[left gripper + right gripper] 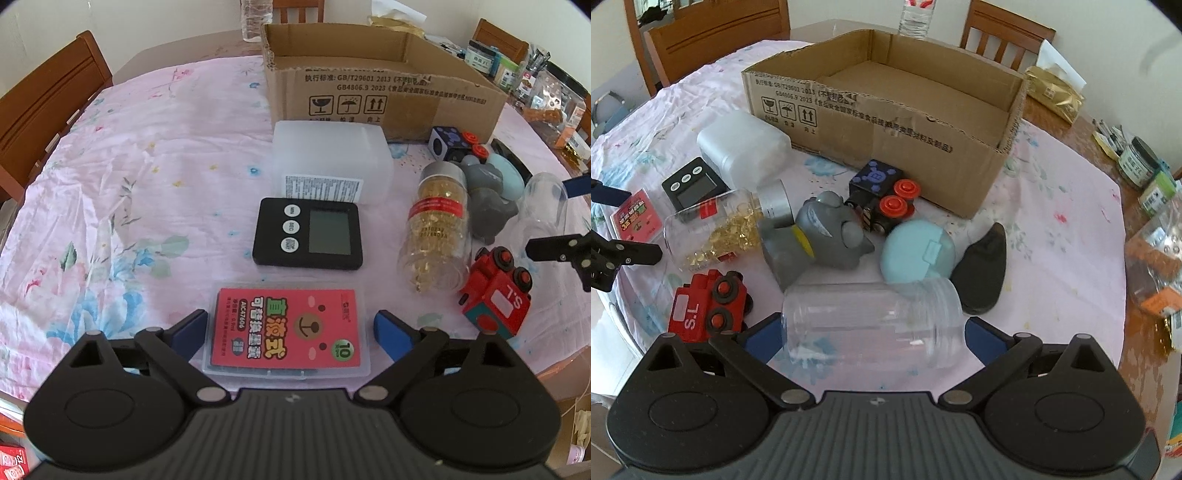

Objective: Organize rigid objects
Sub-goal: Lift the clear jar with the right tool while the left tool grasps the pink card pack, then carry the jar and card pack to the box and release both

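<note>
My left gripper (290, 328) is open, its blue fingers on either side of a clear flat case with a red bear label (288, 330) lying on the pink cloth. My right gripper (873, 338) is open around a clear plastic jar (871, 321) lying on its side. An open cardboard box (380, 88) stands at the back; it also shows in the right wrist view (886, 125). Nearby lie a black timer (308, 232), a frosted white container (330, 162), a bottle of gold capsules (437, 229), a red toy truck (495, 295), a grey toy (820, 236), a teal case (918, 251) and a black and blue toy (879, 192).
A black oval object (982, 273) lies right of the teal case. Jars and packets (1145, 177) crowd the table's right edge. Wooden chairs (44, 107) stand around the table. A water bottle (916, 18) stands behind the box.
</note>
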Motion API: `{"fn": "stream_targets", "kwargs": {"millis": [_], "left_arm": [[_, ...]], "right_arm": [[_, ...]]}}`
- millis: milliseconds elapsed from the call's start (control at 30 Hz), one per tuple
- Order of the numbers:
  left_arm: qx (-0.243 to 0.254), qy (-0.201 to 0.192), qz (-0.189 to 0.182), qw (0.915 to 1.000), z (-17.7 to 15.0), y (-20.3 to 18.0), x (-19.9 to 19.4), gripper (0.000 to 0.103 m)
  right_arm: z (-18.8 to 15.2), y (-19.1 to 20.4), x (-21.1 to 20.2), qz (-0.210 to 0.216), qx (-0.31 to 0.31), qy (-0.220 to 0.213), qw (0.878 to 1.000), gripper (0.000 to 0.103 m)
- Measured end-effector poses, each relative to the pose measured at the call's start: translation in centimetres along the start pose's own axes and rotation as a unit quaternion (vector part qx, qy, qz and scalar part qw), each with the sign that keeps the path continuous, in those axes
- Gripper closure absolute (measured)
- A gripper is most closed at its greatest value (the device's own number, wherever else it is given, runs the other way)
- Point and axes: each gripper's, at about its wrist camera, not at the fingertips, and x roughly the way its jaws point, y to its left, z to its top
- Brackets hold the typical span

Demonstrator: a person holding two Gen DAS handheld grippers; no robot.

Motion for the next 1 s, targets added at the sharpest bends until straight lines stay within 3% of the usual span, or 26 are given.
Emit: {"fn": "stream_targets", "kwargs": {"millis": [133, 533, 733, 1000], "left_arm": [[-0.002, 0.001, -0.001, 1.0, 0.1, 0.1, -0.1, 0.012], [0.023, 0.023, -0.019, 0.9993, 2.1, 0.8, -2.2, 0.012], [0.046, 0.002, -0.021, 0.9987, 5.7, 1.4, -4.7, 0.012], [0.08, -0.057, -0.037, 0.9945, 13.1, 1.4, -5.7, 0.012]], "right_arm": [[0.3, 0.4, 0.2, -0.001, -0.005, 0.01, 1.0, 0.01], [1.6, -0.3, -1.6, 0.001, 0.006, 0.011, 1.0, 0.01], [4.0, -1.3, -4.2, 0.004, 0.01, -0.023, 1.0, 0.01], [8.5, -2.2, -6.2, 0.001, 0.022, -0.078, 0.997, 0.01]]}}
